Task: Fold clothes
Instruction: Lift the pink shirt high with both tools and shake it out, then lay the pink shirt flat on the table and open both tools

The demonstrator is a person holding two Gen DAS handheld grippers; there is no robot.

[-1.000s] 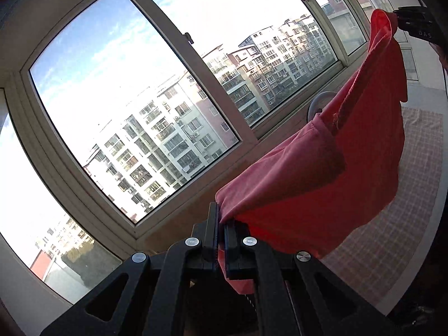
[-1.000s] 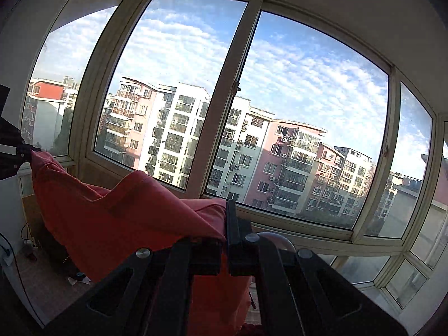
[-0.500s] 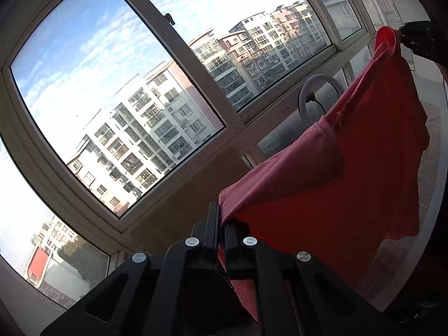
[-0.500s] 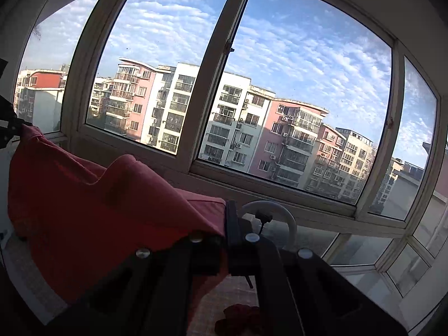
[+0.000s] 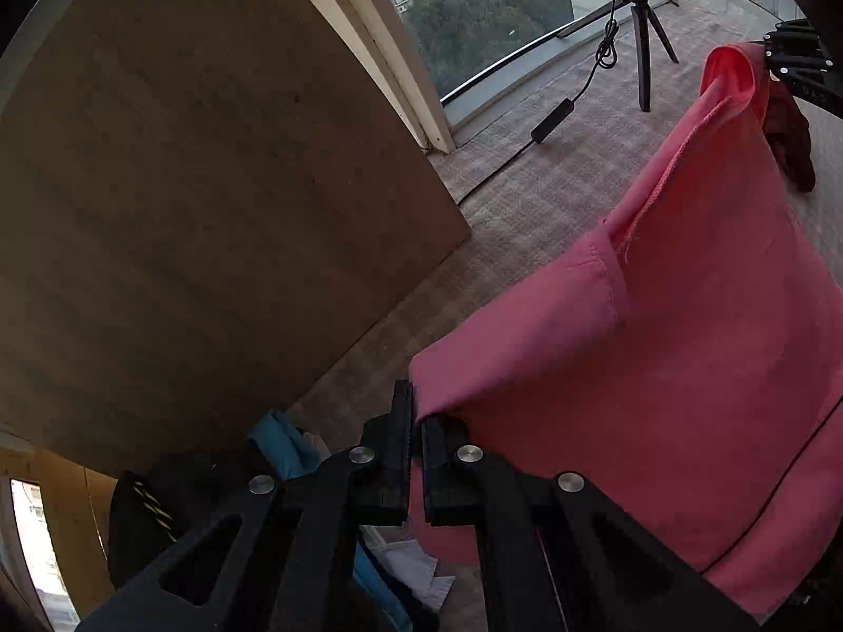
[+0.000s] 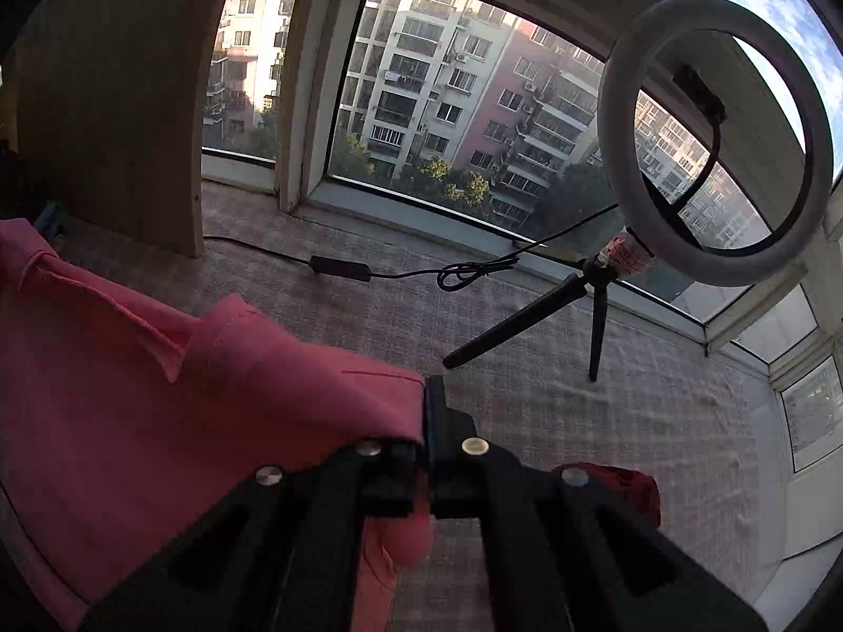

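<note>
We hold a pink cotton collared shirt [image 5: 685,358] stretched in the air between the two tools, above a pale checked mat [image 6: 606,411] on the floor by the window. The left gripper [image 5: 416,411] has its jaws pressed together on a fold of the pink cloth at one shoulder; the right gripper [image 6: 424,421] is likewise clamped on the opposite shoulder edge, and in the left view it shows at the far upper corner [image 5: 795,60] with the cloth bunched into it. The collar [image 6: 153,337] lies between the two holds, and the body of the shirt hangs below, sagging a little in the middle. We judge the step in hand to be bringing the spread garment down flat onto the mat. To do it well we keep both holds level and the span taut enough to take out the sag, let the hem touch first, then draw the shoulders back so the cloth settles without wrinkles. We watch the white ring light on a black tripod [image 6: 711,131] and its black cable with an inline switch [image 6: 340,267], both near the landing spot. A crumpled dark red garment [image 6: 627,484] lies on the mat just under the right tool, and we judge the pink shirt should land clear of it. A brown board [image 5: 184,184] leans at the left.
</note>
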